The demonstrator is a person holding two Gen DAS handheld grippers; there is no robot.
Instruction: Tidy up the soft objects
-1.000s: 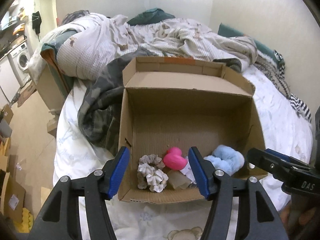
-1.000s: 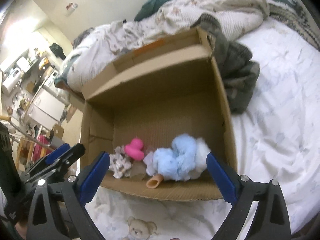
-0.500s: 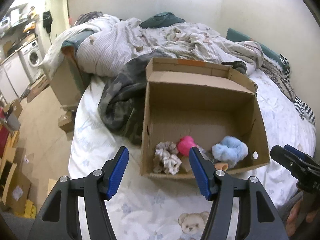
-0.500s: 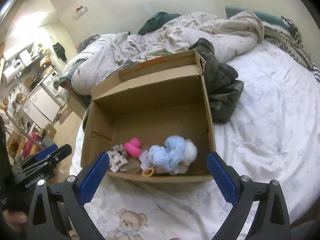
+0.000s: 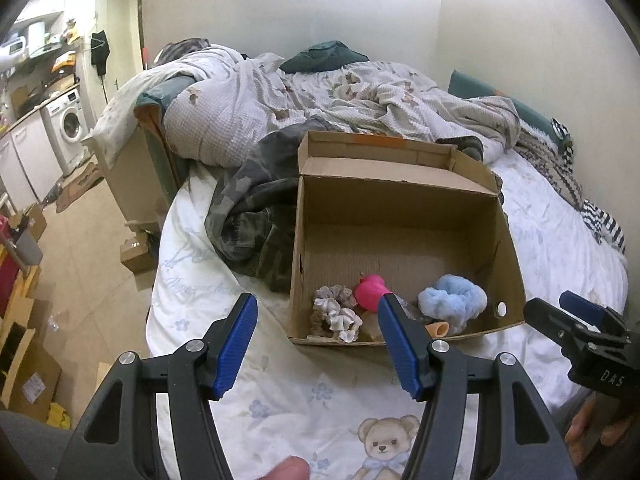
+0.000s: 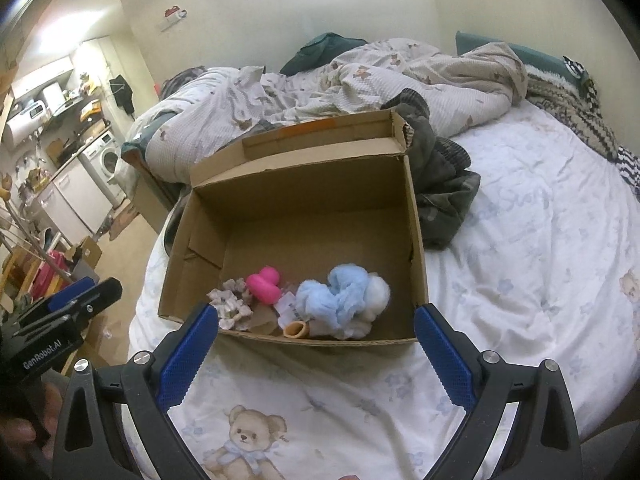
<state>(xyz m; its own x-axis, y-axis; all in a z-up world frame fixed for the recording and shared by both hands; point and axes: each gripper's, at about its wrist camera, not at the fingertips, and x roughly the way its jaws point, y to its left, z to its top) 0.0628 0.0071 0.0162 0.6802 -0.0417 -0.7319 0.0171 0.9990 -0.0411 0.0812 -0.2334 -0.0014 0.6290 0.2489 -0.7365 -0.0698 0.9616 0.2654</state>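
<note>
The soft things, a pink toy [image 6: 265,289], blue fluff [image 6: 342,298] and a scrunchie [image 6: 232,306], sit along the near wall of the cardboard box [image 6: 416,240] on the bed. Both grippers hang before it, spread and empty; the right gripper [image 6: 316,342] faces them more squarely than the left gripper [image 5: 316,346].

Bed [image 6: 520,240]: cardboard box [image 6: 418,264], camo garment [image 6: 444,200], rumpled quilt [image 6: 400,80].
</note>
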